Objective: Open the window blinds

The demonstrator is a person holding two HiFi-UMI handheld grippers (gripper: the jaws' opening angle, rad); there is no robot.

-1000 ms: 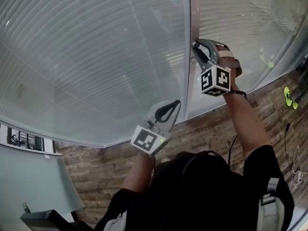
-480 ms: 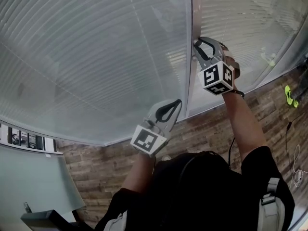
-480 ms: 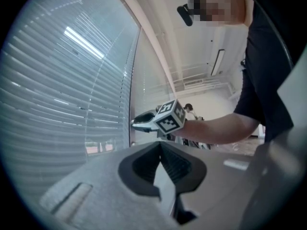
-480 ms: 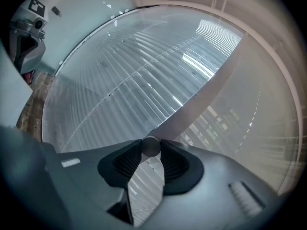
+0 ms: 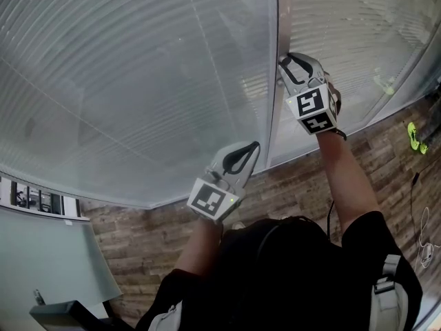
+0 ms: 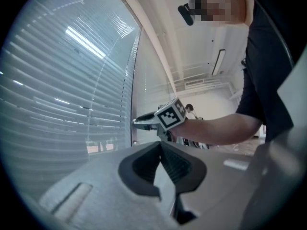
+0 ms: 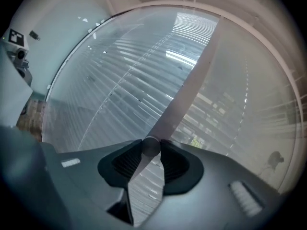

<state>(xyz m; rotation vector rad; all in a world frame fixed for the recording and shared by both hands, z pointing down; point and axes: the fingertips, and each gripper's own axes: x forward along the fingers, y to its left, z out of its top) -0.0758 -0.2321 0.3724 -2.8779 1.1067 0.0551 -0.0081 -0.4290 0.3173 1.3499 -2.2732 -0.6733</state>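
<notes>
Blinds: pale level slats [image 5: 138, 81] are lowered over the window, covering the pane on each side of an upright post [image 5: 273, 129]. Light and dim outdoor shapes show through between the slats.
Wand: a slim pale rod [image 7: 192, 85] runs up and away along the blinds, close to the post. Its round lower end sits between the right tool's pads.
Right tool: raised to the post at the upper right of the head view [image 5: 280, 64], it is clamped on the wand's lower end. In the right gripper view [image 7: 151, 145] both pads press the rod from either side. Its marker cube faces back toward the person.
Left tool: held lower and left of the right one [image 5: 255, 147], apart from the glass and pointing at the blinds. The left gripper view [image 6: 160, 143] shows its jaw tips closed together with nothing between them.
Arms: both bare forearms reach up from a dark-sleeved torso at the bottom of the head view. The right arm [image 5: 344, 178] stretches further than the left.
Floor: wood-look planks [image 5: 296, 185] meet the foot of the window. A small yellow-green thing [image 5: 412, 140] lies at the far right, too small to identify.
</notes>
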